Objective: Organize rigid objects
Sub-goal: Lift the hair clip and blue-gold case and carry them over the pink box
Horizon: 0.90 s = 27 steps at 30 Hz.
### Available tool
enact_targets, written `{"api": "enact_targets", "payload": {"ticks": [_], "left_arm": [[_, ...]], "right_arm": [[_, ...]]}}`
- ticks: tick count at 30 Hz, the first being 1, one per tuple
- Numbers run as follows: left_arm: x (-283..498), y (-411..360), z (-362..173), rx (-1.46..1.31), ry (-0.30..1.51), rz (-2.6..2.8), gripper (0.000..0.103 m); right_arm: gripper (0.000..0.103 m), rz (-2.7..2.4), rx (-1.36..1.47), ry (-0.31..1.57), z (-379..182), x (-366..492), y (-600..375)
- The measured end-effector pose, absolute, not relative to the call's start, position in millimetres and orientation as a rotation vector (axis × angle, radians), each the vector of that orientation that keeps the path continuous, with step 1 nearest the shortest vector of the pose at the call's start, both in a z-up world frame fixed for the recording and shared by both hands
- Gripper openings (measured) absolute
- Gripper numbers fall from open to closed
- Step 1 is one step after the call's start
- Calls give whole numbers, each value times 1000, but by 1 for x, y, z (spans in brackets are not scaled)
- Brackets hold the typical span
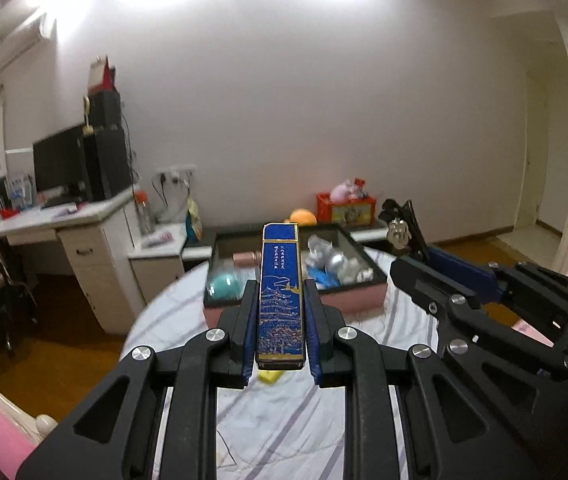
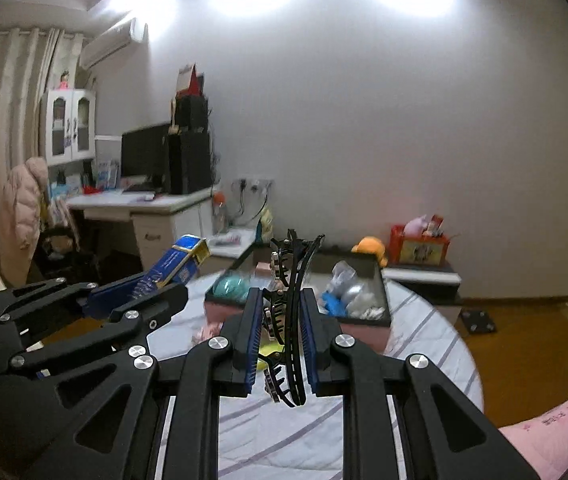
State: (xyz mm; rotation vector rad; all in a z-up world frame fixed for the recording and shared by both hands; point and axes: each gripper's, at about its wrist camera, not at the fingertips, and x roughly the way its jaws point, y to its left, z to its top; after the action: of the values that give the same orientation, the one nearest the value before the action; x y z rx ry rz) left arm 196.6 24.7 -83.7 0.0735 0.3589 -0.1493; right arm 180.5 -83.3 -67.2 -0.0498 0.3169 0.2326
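Note:
My left gripper (image 1: 280, 292) is shut on a long blue box with gold pagoda print (image 1: 280, 300), held in the air and pointing at the tray. From the right wrist view the same blue box (image 2: 182, 264) sticks out of the left gripper at the left. My right gripper (image 2: 282, 300) is shut on a black hair claw clip (image 2: 289, 320) with metal trim, also lifted above the table. The clip (image 1: 401, 226) shows in the left wrist view at the right. Beyond both stands a dark tray with pink sides (image 1: 363, 294), holding a teal round thing (image 1: 226, 284) and silvery wrapped items (image 1: 333, 262).
A round table with a striped white cloth (image 1: 284, 420) lies below the grippers, a small yellow item (image 1: 270, 376) on it. Behind the tray are a red box with toys (image 1: 345, 208) and an orange plush (image 1: 303, 216). A desk with a monitor (image 1: 64, 168) stands left.

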Motion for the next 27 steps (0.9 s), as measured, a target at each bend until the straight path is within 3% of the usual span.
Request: {"api": "enact_targets", "payload": {"ticks": [16,27], "left_arm": [[170,15,-40,139,152,-137,21],[186,9,-32,162,109,-132,21]], "right_arm": [[19,215,-52,135,-27,156,-89],[19,210,-57,87,-19,164,-90]]}}
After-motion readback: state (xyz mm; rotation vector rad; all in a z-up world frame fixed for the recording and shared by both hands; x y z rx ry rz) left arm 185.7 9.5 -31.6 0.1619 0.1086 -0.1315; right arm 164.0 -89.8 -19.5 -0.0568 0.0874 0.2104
